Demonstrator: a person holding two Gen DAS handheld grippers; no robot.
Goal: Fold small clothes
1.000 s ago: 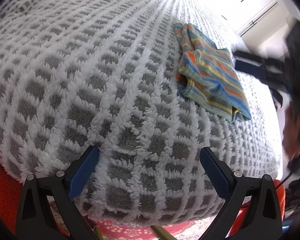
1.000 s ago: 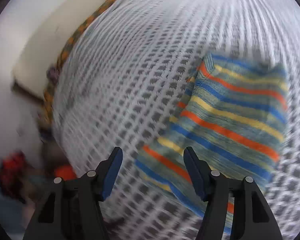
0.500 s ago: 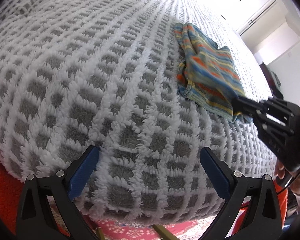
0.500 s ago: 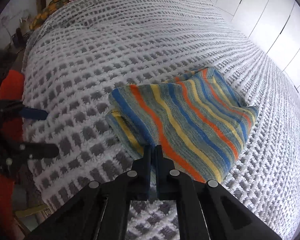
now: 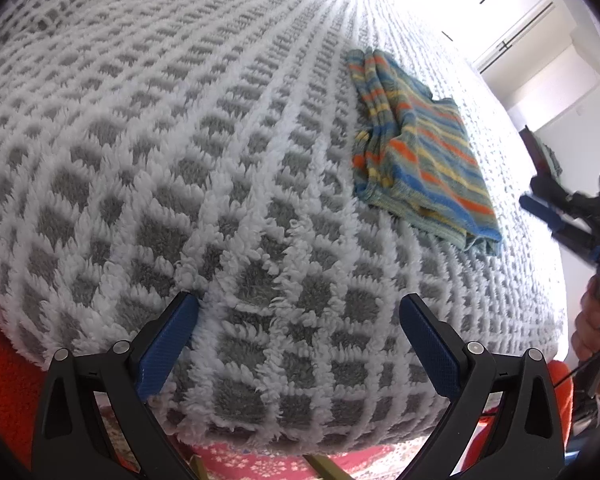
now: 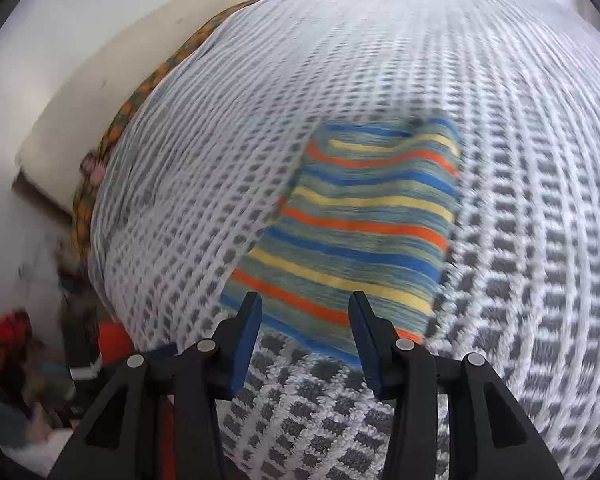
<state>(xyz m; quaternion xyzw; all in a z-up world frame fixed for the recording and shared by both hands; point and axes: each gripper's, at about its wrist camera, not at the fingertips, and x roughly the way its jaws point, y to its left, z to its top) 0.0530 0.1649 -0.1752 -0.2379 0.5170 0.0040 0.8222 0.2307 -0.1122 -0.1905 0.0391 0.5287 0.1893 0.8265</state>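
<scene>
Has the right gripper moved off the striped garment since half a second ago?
Yes. The right gripper has backed away from the striped garment toward the blanket edge, with jaws open.

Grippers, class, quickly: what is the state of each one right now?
Left gripper: open, holding nothing, over the blanket.
Right gripper: open, holding nothing, near the striped garment.

Daylight, bright. Left wrist view is sharp, but the blanket (image 5: 204, 168) blows out to white glare beyond the striped cloth (image 5: 420, 152). Right wrist view is motion-blurred; the cloth (image 6: 360, 232) is smeared, only blanket weave nearest the camera is crisp. Strong fisheye bulge, dark corners. Shadows soft.
</scene>
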